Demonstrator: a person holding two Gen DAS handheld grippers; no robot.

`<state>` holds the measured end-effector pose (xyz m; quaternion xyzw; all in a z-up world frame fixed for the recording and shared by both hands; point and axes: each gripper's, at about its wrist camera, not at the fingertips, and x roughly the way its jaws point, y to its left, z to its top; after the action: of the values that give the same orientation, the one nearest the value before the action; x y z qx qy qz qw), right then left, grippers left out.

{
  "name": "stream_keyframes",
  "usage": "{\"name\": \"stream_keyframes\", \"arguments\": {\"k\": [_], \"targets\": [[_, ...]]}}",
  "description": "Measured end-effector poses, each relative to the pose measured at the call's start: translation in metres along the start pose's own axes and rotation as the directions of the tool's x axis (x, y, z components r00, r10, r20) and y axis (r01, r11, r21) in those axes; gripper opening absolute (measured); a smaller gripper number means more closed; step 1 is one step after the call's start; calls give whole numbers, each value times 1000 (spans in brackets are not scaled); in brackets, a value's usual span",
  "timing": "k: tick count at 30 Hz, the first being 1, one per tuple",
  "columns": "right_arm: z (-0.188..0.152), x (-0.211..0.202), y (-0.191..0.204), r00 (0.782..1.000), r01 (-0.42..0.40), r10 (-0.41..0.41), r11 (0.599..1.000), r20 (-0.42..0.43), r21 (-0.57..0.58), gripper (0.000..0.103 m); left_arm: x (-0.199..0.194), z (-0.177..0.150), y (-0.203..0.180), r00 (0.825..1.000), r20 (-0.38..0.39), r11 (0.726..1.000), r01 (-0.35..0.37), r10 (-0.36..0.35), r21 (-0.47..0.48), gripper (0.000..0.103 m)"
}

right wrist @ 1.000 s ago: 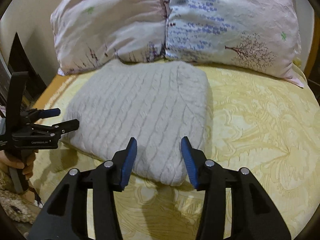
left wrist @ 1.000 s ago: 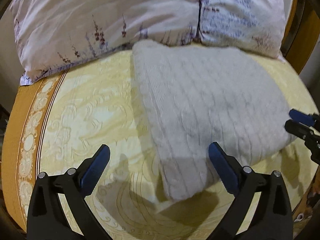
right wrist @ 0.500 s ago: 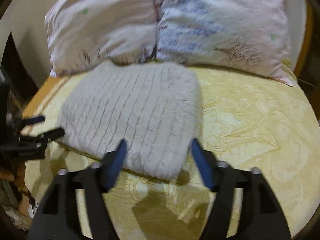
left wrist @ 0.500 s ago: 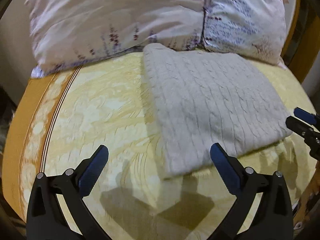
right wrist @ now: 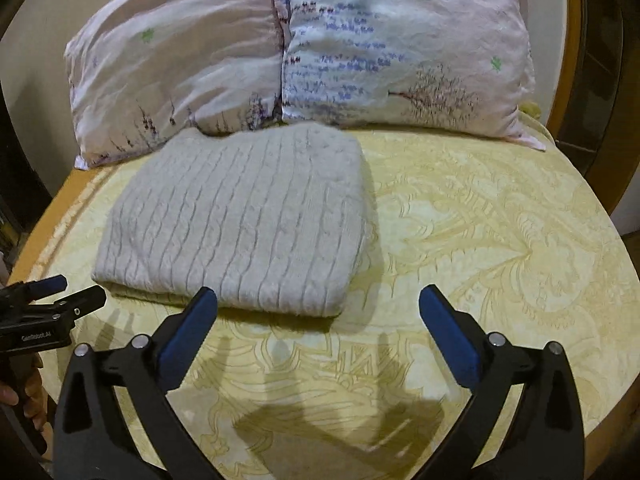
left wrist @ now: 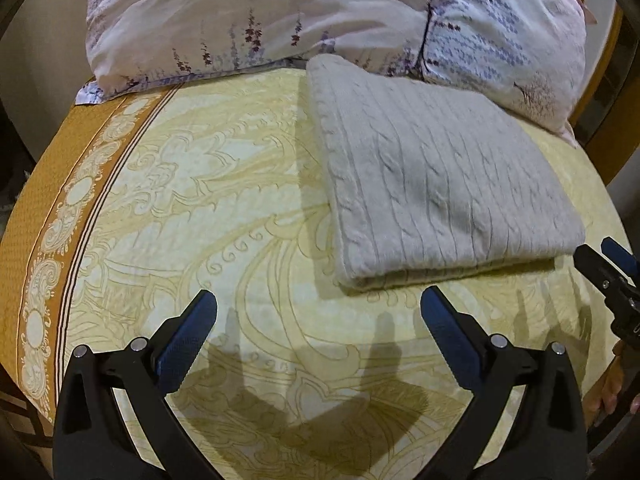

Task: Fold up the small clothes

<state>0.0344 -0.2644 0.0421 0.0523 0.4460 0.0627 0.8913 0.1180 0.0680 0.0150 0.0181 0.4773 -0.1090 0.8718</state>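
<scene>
On the bed: yellow patterned bedspread [left wrist: 240, 208].
Sweater: grey cable-knit sweater [left wrist: 436, 184] lies folded in a rectangle, far edge touching two floral pillows [right wrist: 288, 48].
Left gripper [left wrist: 318, 316]: jaws spread wide, nothing between them, just short of the sweater's near edge.
Right gripper [right wrist: 318, 312]: jaws have just been opening, now wide, nothing held; left pad [right wrist: 192, 328] near the fold.
</scene>
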Motion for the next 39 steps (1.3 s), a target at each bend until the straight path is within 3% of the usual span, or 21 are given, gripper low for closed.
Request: {"name": "stream_keyframes", "arguments": {"k": [6, 20, 39], "targets": [[-9, 14, 0, 997, 3, 0, 999, -82, 32, 101, 5, -3, -6, 999, -17, 999, -32, 32, 22, 102], [-19, 34, 11, 986, 52, -55, 998, -160, -24, 101, 20, -9, -9, 995, -72, 998, -65, 67, 25, 102], [-16, 38, 11, 983, 76, -76, 997, -168, -9, 101, 24, -7, -10, 995, -79, 998, -63, 65, 27, 102]]}}
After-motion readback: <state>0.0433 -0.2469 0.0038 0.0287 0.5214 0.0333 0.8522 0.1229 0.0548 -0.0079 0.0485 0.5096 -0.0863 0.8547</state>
